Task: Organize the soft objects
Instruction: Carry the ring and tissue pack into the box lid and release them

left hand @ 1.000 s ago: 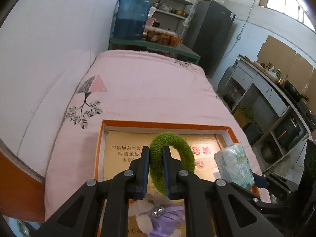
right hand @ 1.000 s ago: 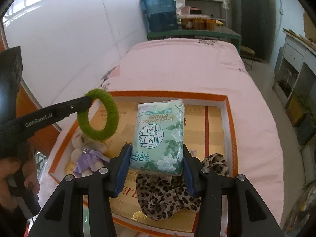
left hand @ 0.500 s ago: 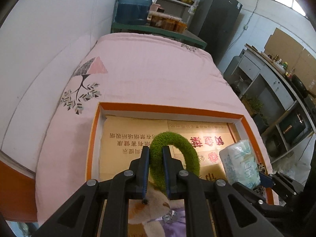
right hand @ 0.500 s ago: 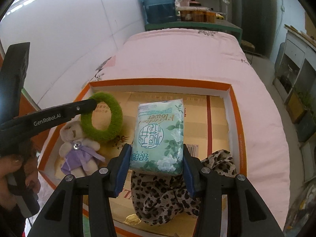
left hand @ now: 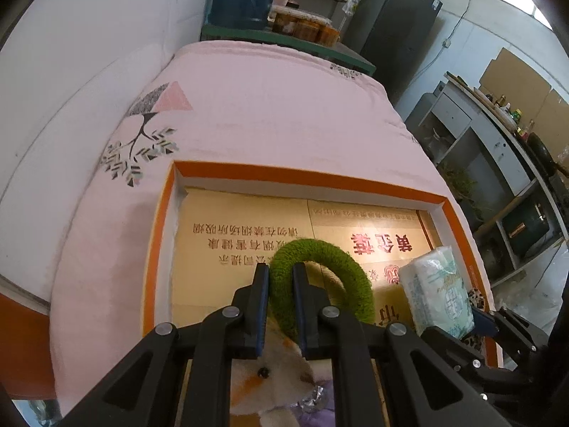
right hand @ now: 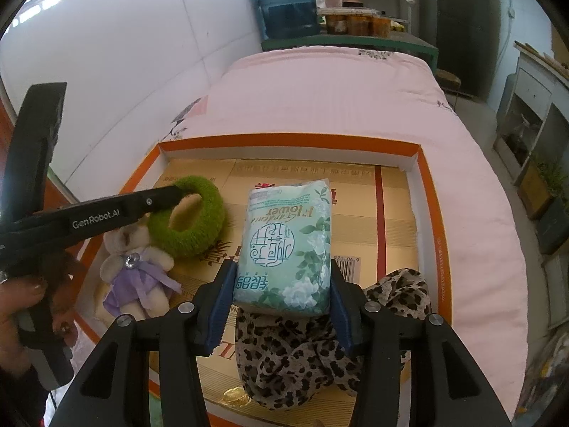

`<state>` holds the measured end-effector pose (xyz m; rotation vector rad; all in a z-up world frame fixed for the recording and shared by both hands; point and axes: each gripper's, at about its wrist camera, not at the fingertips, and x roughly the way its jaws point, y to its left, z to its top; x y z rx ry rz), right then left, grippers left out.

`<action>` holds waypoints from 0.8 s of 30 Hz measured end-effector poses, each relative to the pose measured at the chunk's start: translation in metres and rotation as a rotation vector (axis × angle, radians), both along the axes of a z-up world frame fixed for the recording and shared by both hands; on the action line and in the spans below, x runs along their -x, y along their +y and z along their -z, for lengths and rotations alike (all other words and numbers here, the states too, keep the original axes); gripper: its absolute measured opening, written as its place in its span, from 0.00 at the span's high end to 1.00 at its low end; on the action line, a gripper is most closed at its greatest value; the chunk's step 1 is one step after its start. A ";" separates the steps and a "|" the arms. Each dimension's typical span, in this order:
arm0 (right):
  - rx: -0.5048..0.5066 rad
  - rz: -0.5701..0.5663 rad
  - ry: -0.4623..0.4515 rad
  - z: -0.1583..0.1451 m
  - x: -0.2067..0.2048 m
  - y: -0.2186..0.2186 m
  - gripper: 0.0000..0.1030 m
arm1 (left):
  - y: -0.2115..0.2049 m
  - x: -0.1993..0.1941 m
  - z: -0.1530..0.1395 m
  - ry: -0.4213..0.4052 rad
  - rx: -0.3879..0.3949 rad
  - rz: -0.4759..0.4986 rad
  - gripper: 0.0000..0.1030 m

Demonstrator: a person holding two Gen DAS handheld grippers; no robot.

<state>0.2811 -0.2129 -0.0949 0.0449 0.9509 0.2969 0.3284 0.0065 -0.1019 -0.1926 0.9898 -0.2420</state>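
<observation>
From the left wrist, the left gripper (left hand: 281, 284) had its jaws clenched on a green fuzzy ring (left hand: 330, 267), held above a teddy bear (left hand: 270, 370) inside the orange-rimmed box (left hand: 302, 178) on the pink bed (left hand: 266, 106).

From the right wrist, the right gripper (right hand: 282, 284) clamped a tissue pack (right hand: 288, 242) over a leopard-print cloth (right hand: 302, 356) in the box.
</observation>
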 end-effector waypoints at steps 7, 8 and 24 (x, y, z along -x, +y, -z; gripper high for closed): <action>0.013 -0.001 -0.014 -0.001 0.002 0.000 0.44 | -0.001 0.004 0.000 -0.007 -0.024 -0.002 0.60; 0.016 0.001 -0.017 -0.002 0.003 0.000 0.43 | -0.001 0.005 -0.002 -0.015 -0.025 0.000 0.55; 0.014 0.016 -0.079 -0.026 0.025 0.000 0.40 | -0.001 0.034 -0.038 -0.134 -0.057 -0.003 0.54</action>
